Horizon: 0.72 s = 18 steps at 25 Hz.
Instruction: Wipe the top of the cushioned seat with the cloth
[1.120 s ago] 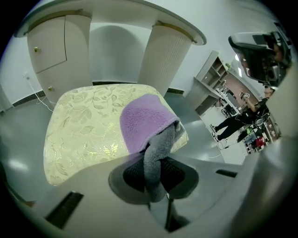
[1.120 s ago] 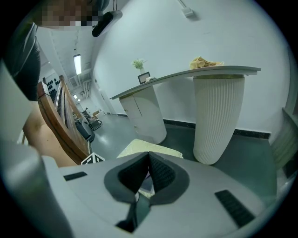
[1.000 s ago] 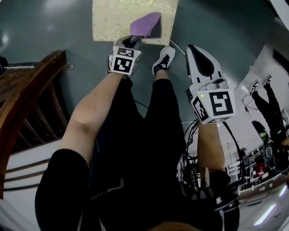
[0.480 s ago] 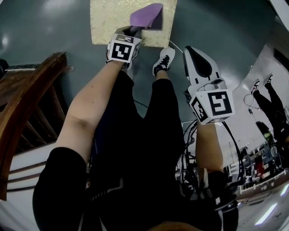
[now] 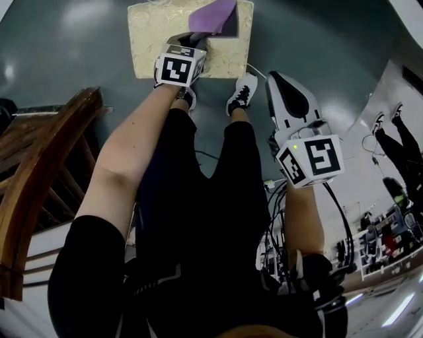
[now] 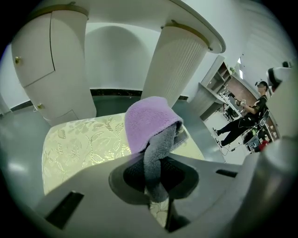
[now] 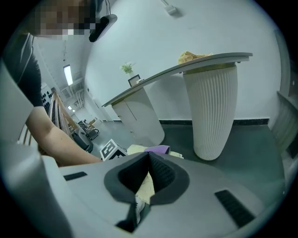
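Purple-and-grey terry cloth (image 5: 213,14) on the cream floral cushioned seat (image 5: 155,33)
Left hand-held gripper (image 5: 198,41) clenched on the cloth; right hand-held gripper (image 5: 275,80) closed on nothing, well apart from the seat

a square cream brocade cushioned seat (image 5: 149,39) sits on the grey glossy floor (image 5: 79,39) at the far end, just beyond the person's black-and-white shoes (image 5: 241,92). a purple terry cloth (image 5: 213,14) lies on the seat's far right part, its near end between the jaws of the left gripper (image 5: 193,41), which hangs over the seat's near middle. the right gripper (image 5: 276,76) is right of the seat, off it and nearer. a brown wooden chair (image 5: 39,165) stands near left. a white fluted pedestal (image 6: 174,60) rises behind the seat.
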Motion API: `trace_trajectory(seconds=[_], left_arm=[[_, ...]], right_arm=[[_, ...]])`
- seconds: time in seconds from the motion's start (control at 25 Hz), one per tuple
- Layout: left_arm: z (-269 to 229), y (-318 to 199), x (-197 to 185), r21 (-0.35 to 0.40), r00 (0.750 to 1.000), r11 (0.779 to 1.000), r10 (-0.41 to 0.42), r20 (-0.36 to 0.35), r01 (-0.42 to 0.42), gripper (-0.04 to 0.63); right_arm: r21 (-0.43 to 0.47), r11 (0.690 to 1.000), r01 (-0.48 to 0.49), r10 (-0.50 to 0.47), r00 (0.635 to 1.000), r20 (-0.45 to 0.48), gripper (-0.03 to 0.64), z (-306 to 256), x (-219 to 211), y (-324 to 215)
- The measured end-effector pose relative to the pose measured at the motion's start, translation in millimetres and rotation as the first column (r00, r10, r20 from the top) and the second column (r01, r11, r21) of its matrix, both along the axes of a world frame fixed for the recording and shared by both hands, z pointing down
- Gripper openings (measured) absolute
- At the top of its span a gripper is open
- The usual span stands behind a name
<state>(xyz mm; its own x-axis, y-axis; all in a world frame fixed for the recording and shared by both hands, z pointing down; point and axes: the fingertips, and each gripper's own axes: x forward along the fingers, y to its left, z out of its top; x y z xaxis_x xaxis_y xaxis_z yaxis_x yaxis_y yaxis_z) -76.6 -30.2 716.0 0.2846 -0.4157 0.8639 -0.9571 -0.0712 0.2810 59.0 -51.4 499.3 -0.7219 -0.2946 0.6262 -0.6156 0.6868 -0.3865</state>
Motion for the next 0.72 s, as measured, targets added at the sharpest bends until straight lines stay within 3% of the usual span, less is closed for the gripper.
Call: trace_trajectory(seconds=[0.32,0.56,0.72], left_arm=[[0,-30,-11,0.008,0.999,0.999,-0.043,-0.023,0.043,0.04],[-3,-59,-20,0.036,0.998,0.997,-0.061,0.004,0.061,0.04],[-6,-81,-30,0.016,0.995,0.995,-0.096,0.021,0.096,0.04]], right_arm=[[0.016,1.0,-0.017,0.017,1.0,0.001,0.005,0,-9,-14],[0.029,0.998,-0.051,0.051,0.999,-0.003,0.006,-4,-10,-27],[0.037,0.998,-0.049,0.049,0.999,0.004,0.006,-9,-14,-27]])
